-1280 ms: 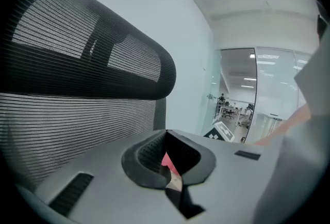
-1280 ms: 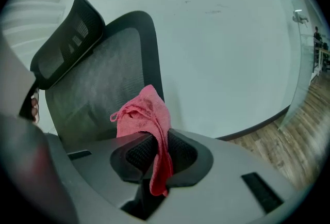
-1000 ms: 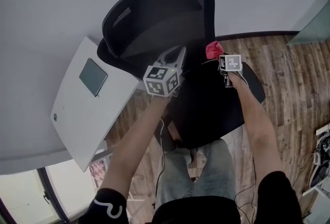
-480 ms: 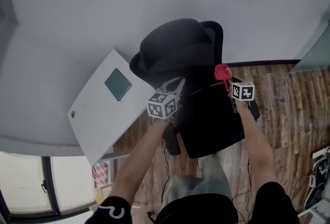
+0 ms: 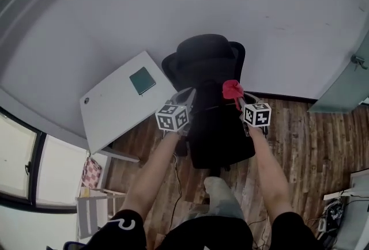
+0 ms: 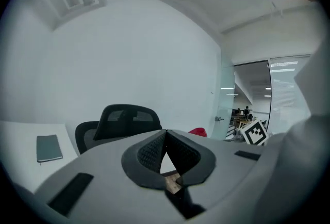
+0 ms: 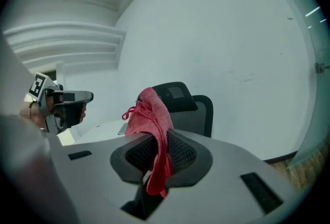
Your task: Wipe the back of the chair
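Note:
A black mesh-backed office chair (image 5: 209, 64) stands against the white wall, its seat (image 5: 222, 133) towards me. My right gripper (image 5: 238, 100) is shut on a red cloth (image 5: 232, 88), held over the seat's right side just short of the backrest. In the right gripper view the cloth (image 7: 151, 114) sticks up from between the jaws (image 7: 157, 141), with the chair (image 7: 188, 107) beyond. My left gripper (image 5: 188, 94) hovers at the chair's left side. Its jaws (image 6: 165, 134) are shut with nothing between them, and the chair back (image 6: 126, 118) lies ahead of them.
A white table (image 5: 115, 110) with a dark green notebook (image 5: 142, 80) stands close to the chair's left. The floor is wood (image 5: 305, 139). A glass panel (image 5: 346, 84) is at the right, cables (image 5: 337, 208) lie at the lower right, and a window (image 5: 17, 168) is at the lower left.
The head view has pulled back, so the chair looks smaller and farther off. Both grippers have drawn back from the chair's backrest. The red cloth stays in the right gripper.

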`<state>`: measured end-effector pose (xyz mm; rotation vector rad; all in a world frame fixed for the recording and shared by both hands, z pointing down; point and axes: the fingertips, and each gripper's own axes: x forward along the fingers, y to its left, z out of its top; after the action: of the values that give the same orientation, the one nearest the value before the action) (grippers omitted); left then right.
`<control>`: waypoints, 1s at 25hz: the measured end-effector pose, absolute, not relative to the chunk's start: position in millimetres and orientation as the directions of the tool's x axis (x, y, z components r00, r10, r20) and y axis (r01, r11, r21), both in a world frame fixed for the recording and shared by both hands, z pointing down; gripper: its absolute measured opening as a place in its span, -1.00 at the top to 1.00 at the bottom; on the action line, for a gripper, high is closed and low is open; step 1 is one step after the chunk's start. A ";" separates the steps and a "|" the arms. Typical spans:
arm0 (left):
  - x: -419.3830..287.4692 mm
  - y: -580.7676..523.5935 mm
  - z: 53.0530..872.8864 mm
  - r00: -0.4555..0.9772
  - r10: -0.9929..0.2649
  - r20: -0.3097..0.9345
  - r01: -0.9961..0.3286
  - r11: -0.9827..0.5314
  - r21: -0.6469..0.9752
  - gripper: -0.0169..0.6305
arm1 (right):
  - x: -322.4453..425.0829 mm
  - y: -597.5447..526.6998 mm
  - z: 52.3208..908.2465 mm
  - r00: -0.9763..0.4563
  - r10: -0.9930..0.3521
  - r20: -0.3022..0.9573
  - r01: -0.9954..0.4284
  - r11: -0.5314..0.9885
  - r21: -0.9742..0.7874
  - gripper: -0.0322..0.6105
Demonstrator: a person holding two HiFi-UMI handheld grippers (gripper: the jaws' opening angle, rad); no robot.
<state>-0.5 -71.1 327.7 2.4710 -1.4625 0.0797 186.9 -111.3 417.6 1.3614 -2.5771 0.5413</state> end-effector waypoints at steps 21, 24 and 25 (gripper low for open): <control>120.1 179.3 293.1 0.254 -0.955 0.150 -0.965 -0.241 0.105 0.87 | 295.7 116.2 334.7 -0.722 -0.649 0.240 -0.689 0.704 -0.171 0.69; 135.1 205.2 290.4 0.188 -0.971 0.145 -0.978 -0.172 0.115 0.87 | 312.0 132.8 322.5 -0.741 -0.633 0.223 -0.668 0.728 -0.154 0.69; 139.4 213.7 289.7 0.168 -0.975 0.142 -0.980 -0.151 0.127 0.87 | 316.7 138.9 318.7 -0.745 -0.630 0.218 -0.663 0.734 -0.145 0.69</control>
<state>139.4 213.7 289.7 2.2493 -1.9119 0.0386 316.7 138.9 318.7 1.0436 -2.7805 0.3213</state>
